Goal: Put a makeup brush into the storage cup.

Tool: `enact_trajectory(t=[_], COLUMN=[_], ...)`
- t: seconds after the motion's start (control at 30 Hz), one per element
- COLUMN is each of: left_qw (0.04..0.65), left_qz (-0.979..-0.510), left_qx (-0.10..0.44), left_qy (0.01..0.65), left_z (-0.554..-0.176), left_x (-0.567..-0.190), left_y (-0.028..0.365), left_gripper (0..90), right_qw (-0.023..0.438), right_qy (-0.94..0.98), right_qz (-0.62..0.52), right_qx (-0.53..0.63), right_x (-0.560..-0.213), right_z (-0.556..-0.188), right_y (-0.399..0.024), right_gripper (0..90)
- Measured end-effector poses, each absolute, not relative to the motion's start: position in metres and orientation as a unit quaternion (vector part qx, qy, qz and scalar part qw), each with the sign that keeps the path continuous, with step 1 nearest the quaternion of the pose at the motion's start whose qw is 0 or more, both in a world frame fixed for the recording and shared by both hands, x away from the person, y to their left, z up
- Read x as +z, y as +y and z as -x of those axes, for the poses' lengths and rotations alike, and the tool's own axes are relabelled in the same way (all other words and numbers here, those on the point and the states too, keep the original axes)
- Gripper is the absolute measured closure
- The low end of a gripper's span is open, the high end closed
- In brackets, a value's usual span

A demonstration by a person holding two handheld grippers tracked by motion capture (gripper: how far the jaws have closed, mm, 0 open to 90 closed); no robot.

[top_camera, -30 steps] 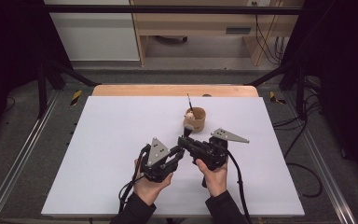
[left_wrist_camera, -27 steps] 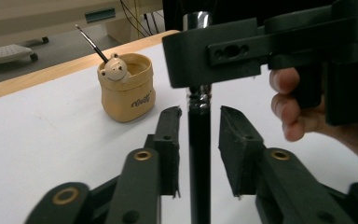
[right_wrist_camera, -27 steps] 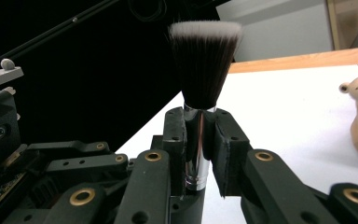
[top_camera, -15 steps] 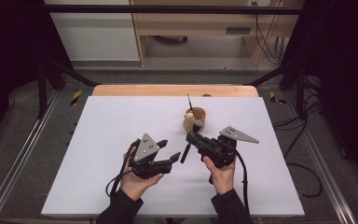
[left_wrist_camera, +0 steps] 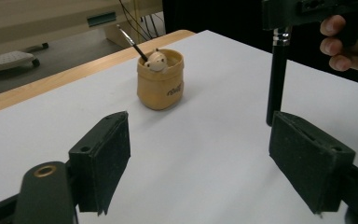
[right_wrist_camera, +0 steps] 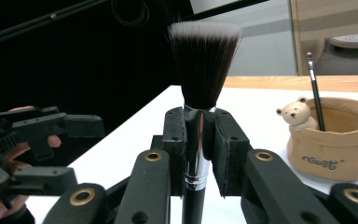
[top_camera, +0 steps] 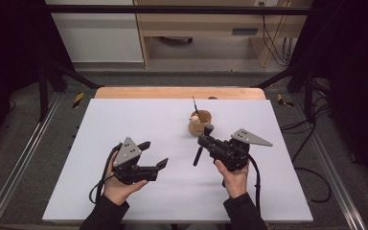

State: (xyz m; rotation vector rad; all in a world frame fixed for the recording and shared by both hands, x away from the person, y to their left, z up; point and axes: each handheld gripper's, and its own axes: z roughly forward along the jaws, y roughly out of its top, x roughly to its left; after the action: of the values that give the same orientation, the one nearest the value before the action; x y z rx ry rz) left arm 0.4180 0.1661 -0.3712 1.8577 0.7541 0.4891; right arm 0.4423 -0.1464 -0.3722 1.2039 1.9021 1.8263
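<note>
A black makeup brush (top_camera: 199, 152) with a silver ferrule (right_wrist_camera: 196, 149) and dark, white-tipped bristles (right_wrist_camera: 204, 60) is clamped in my right gripper (top_camera: 204, 141), which is shut on it just below the bristles. Its handle (left_wrist_camera: 276, 88) hangs down and ends just above the white table (top_camera: 139, 120). My left gripper (top_camera: 154, 154) sits to the left, apart from the brush. Its jaws have just been opening and stand wide, with nothing between the pads (left_wrist_camera: 106, 156). A tan pouch-shaped holder (top_camera: 200, 123) with a small bear figure (right_wrist_camera: 298, 113) and a thin brush (right_wrist_camera: 315, 88) stands behind the right gripper.
The white table has a wooden strip (top_camera: 172, 92) along its far edge. Metal rails (top_camera: 24, 158) run along both sides, and cables (top_camera: 311, 143) lie on the floor at the right. A wooden desk (top_camera: 211, 26) stands beyond the table.
My left gripper has opened, let go of the brush handle and drawn away to the left. The right gripper has kept the brush and shifted slightly right.
</note>
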Motion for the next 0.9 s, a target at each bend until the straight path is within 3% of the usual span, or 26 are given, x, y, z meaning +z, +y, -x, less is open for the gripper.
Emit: enact_trajectory(t=[0.9], left_qw=[0.497], left_qz=[-0.746], left_qx=[0.230], left_qy=[0.378], left_z=[-0.416], left_x=[-0.392], left_y=[0.235], left_gripper=[9.6], right_qw=[0.166], right_qy=[0.658], right_qz=[-0.415], right_qx=[0.606], right_x=[-0.369], right_z=[-0.453], right_y=[-0.160], right_gripper=[77.0])
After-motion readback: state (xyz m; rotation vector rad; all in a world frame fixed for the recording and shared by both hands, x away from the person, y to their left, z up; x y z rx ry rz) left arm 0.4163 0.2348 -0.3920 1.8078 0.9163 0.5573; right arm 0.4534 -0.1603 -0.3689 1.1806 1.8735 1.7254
